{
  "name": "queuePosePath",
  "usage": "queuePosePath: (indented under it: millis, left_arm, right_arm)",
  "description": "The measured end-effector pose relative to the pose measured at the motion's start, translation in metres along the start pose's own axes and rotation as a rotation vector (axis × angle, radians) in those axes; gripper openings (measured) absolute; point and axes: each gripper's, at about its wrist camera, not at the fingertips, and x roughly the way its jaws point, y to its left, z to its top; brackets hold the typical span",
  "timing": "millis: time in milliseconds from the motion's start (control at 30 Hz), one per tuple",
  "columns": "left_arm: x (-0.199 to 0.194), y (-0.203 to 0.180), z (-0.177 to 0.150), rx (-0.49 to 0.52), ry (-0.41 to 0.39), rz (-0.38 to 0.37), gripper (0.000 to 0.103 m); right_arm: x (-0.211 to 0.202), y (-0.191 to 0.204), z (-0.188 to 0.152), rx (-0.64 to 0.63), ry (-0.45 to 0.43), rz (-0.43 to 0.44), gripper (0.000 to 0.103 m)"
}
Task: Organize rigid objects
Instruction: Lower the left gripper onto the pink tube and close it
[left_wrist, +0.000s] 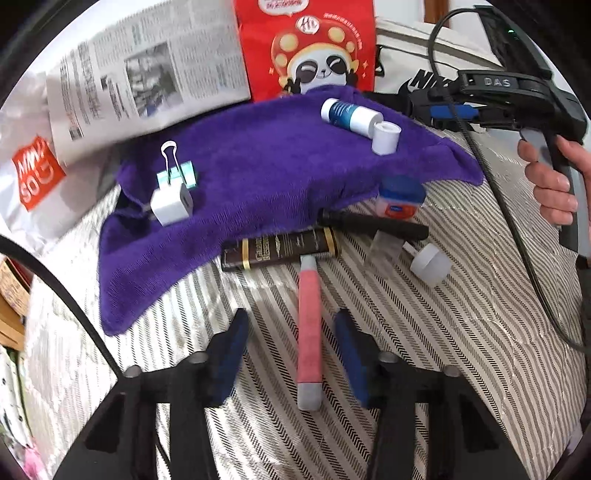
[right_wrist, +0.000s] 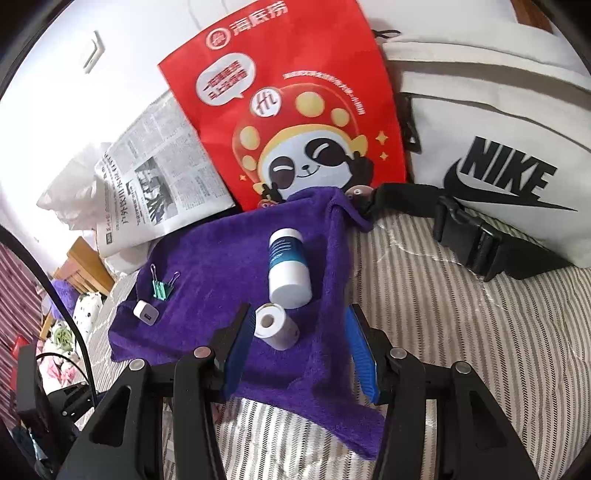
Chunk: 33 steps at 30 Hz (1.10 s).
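Four small things already sit on the purple towel (left_wrist: 236, 177) as the left wrist view shows it: a green binder clip (left_wrist: 176, 176) touching a white charger cube (left_wrist: 172, 203) toward the near left corner, and a white bottle with a blue label (left_wrist: 349, 115) lying on its side with a small white roll (left_wrist: 386, 137) just beside it at the far right. Off the towel, on the striped bedcover (left_wrist: 461, 332), five more wait: a blue-lidded jar (left_wrist: 400, 197), a black pen-like stick (left_wrist: 373, 223), a dark brown tube (left_wrist: 280, 249), a white cap (left_wrist: 431, 265) and a pink-handled tool (left_wrist: 309, 332). The left gripper (left_wrist: 288, 354) stands wide open, holding nothing, its blue pads either side of the pink handle without touching it, so I'd judge that piece is next. From the right wrist view, the right gripper (right_wrist: 299, 350) is also spread wide and empty, hovering over the towel (right_wrist: 229, 258) with the white roll (right_wrist: 276, 326) between its fingers and the bottle (right_wrist: 289, 271) just beyond; the clip (right_wrist: 162, 286) and charger (right_wrist: 146, 312) lie well to the left. Roughly half done, I'd say, with the bedcover items left to gather
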Motion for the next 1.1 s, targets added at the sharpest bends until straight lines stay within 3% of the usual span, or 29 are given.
queuePosePath:
  millis: [200, 500, 633, 767, 900, 1100]
  left_arm:
    - [0.002, 0.006, 0.001, -0.048, -0.003, -0.059, 0.017]
    - [0.006, 0.008, 0.004, -0.075, -0.005, -0.015, 0.012]
    - [0.003, 0.039, -0.003, -0.168, -0.013, 0.036, 0.012]
    - [0.002, 0.068, -0.008, -0.219, -0.022, 0.135, 0.012]
    - [0.005, 0.085, -0.008, -0.288, -0.046, 0.121, 0.012]
    - [0.004, 0.086, -0.009, -0.301, -0.052, 0.113, 0.013]
  right_arm:
    - [0.011, 0.03, -0.008, -0.107, 0.039, 0.0, 0.05]
    - [0.016, 0.064, -0.021, -0.209, 0.052, 0.024, 0.05]
    - [0.01, 0.07, -0.021, -0.236, 0.051, 0.031, 0.05]
    - [0.003, 0.077, -0.022, -0.272, 0.042, 0.034, 0.05]
    - [-0.005, 0.082, -0.025, -0.299, 0.035, 0.047, 0.05]
    - [-0.021, 0.085, -0.05, -0.334, 0.037, 0.119, 0.05]
